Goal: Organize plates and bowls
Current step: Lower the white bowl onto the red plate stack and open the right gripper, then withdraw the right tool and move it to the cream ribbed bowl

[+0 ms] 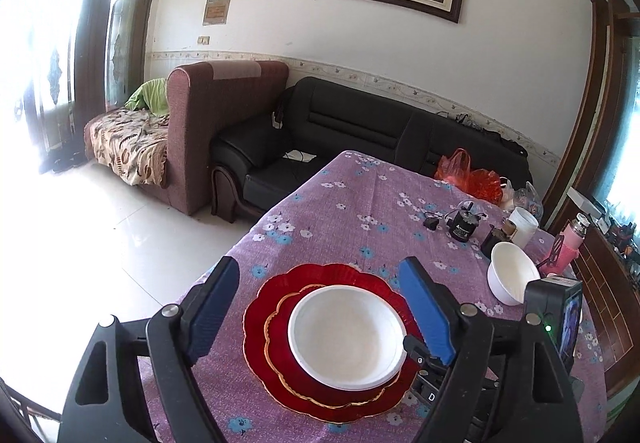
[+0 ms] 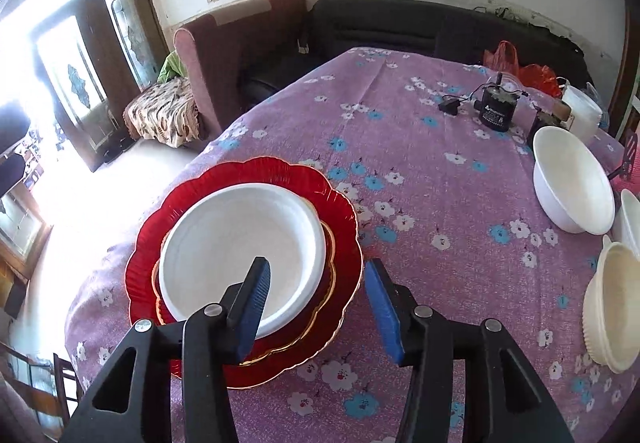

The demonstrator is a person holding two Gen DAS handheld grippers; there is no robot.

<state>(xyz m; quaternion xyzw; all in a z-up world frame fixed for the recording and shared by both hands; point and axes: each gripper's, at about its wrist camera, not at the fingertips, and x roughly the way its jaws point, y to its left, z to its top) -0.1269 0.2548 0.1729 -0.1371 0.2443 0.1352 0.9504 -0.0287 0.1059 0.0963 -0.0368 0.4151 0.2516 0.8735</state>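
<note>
A large red scalloped plate (image 1: 272, 299) (image 2: 168, 219) lies on the purple flowered tablecloth. A smaller red plate with a gold rim (image 1: 280, 335) (image 2: 326, 279) is stacked on it, and a white plate (image 1: 346, 335) (image 2: 240, 243) lies on top. My left gripper (image 1: 320, 307) is open and empty, above the stack, one finger on each side. My right gripper (image 2: 316, 303) is open and empty over the stack's right edge. A white bowl (image 1: 512, 277) (image 2: 572, 179) stands to the right. A cream ribbed bowl (image 2: 612, 307) sits at the right edge, with another white dish (image 2: 632, 219) behind it.
At the table's far right are a black pump with its cable (image 1: 464, 227) (image 2: 496, 107), a white cup (image 1: 524, 227), orange plastic bags (image 1: 476, 175) and a pink bottle (image 1: 568, 247). The table's left edge (image 1: 240, 243) drops to the floor. Sofas stand behind the table.
</note>
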